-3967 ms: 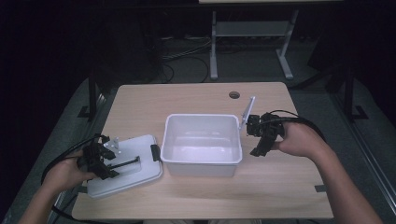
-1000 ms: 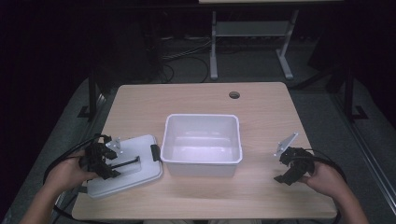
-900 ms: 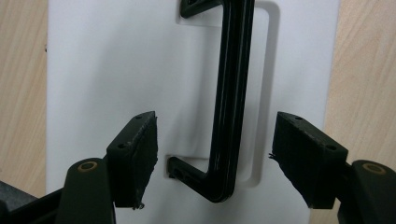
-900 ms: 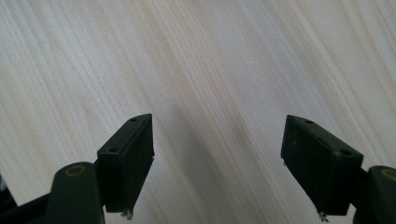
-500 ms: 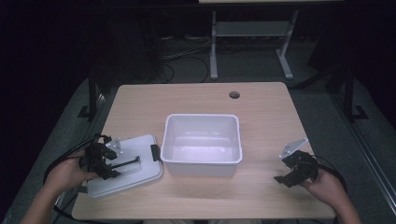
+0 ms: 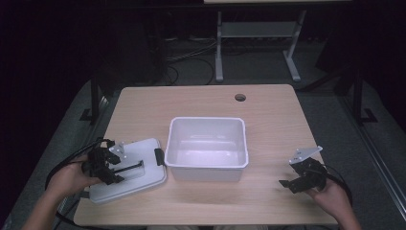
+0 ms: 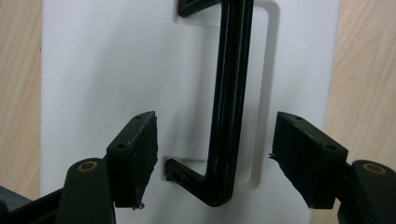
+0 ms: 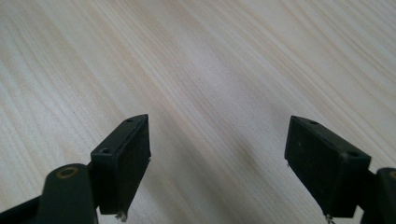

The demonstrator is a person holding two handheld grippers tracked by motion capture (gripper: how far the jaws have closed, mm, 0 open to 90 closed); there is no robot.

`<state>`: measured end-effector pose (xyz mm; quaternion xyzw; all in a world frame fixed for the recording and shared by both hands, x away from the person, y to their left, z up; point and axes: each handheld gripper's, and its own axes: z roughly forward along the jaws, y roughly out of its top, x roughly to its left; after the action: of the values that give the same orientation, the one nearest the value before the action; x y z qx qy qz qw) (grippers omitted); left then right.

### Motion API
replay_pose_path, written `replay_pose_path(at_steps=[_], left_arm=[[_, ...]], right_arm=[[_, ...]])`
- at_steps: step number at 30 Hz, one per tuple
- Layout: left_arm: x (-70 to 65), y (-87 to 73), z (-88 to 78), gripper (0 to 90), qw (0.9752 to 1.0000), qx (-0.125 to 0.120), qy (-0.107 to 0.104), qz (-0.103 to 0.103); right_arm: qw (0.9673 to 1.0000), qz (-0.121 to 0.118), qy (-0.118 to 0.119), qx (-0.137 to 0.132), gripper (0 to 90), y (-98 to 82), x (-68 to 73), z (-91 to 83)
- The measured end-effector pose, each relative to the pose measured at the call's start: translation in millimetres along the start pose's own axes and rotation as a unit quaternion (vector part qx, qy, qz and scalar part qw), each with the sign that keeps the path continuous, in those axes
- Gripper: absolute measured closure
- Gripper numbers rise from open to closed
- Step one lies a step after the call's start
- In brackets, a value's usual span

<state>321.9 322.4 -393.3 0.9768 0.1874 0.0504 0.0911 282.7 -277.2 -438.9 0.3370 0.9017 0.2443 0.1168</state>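
A white lid [image 6: 143,179] with a black handle [image 6: 128,168] lies flat on the table, left of an empty white tub [image 6: 207,165]. My left gripper [image 6: 116,167] hovers over the lid, open. In the left gripper view the handle [image 7: 231,93] runs between the two pads [image 7: 140,154] without touching either, with the white lid [image 7: 116,70] beneath. My right gripper [image 6: 287,174] is near the table's front right, over bare wood. Its jaws have just been opening. In the right gripper view the right gripper [image 8: 217,154] stands open, with nothing between its pads.
The wooden table [image 6: 268,201] has a round cable hole [image 6: 240,97] near its far edge. A metal stand and loose cables sit on the dark floor beyond the table. Black cables trail from both grippers off the table's front corners.
The right gripper has come back from the tub's right far corner to the table's front right, settling slightly nearer the front edge. The left gripper and the lid stay put.
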Motion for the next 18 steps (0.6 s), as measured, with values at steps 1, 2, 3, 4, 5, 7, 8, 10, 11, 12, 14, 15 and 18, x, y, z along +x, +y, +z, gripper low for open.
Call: replay_pose_path(at_steps=[1, 2, 3, 4, 5, 7, 8, 10, 11, 12, 14, 15, 18], left_arm=[[0.0, 0.1, 0.0, 30.6, 1.0000, 0.000, -0.001, 0.000], [0.1, 0.2, 0.0, 30.6, 1.0000, 0.000, 0.000, 0.001], [0.1, 0.3, 0.1, 30.6, 1.0000, -0.001, 0.000, 0.000], [0.2, 0.4, 0.1, 30.6, 1.0000, -0.001, -0.001, 0.000], [0.0, 0.5, 0.2, 30.6, 1.0000, -0.002, -0.001, 0.000], [-0.3, 0.5, 0.8, 30.6, 1.0000, -0.002, 0.000, 0.000], [-0.4, 0.4, 0.8, 30.6, 1.0000, -0.003, -0.001, -0.001], [-0.1, 0.3, 0.4, 30.6, 1.0000, -0.001, -0.001, 0.000], [-0.1, 0.1, 0.3, 30.6, 1.0000, -0.002, 0.000, 0.001], [-0.1, 0.0, 0.3, 30.6, 1.0000, -0.002, 0.000, 0.000], [-0.2, -0.1, 0.4, 30.7, 1.0000, -0.001, 0.000, 0.000], [-0.2, -0.2, 0.3, 30.6, 1.0000, -0.001, 0.000, 0.001], [-0.3, -0.5, 0.2, 30.7, 1.0000, -0.002, 0.000, 0.000]], right_arm=[[1.0000, 0.003, -0.002, -0.002, 22.0, -0.6, 0.5, 0.2], [1.0000, 0.004, -0.006, -0.003, 21.8, -1.2, 0.7, 0.4], [0.9999, 0.004, -0.009, -0.003, 21.6, -1.7, 1.0, 0.6], [0.9999, 0.005, -0.010, -0.007, 21.6, -2.2, 1.4, 0.6], [0.9999, 0.007, -0.011, -0.010, 21.5, -2.8, 1.7, 0.5], [0.9997, 0.012, -0.013, -0.018, 21.6, -4.2, 2.7, 0.5], [0.9996, 0.013, -0.015, -0.019, 21.4, -4.8, 2.8, 0.3], [0.9995, 0.015, -0.018, -0.022, 21.2, -5.6, 3.2, 0.9], [0.9994, 0.017, -0.020, -0.022, 21.2, -6.0, 3.6, 1.3], [0.9993, 0.018, -0.022, -0.024, 21.2, -6.5, 3.7, 1.6], [0.9991, 0.021, -0.025, -0.027, 21.1, -7.2, 3.9, 2.2], [0.9989, 0.023, -0.028, -0.028, 21.0, -7.4, 4.2, 2.3], [0.9986, 0.026, -0.032, -0.033, 20.7, -8.0, 5.0, 2.0]])
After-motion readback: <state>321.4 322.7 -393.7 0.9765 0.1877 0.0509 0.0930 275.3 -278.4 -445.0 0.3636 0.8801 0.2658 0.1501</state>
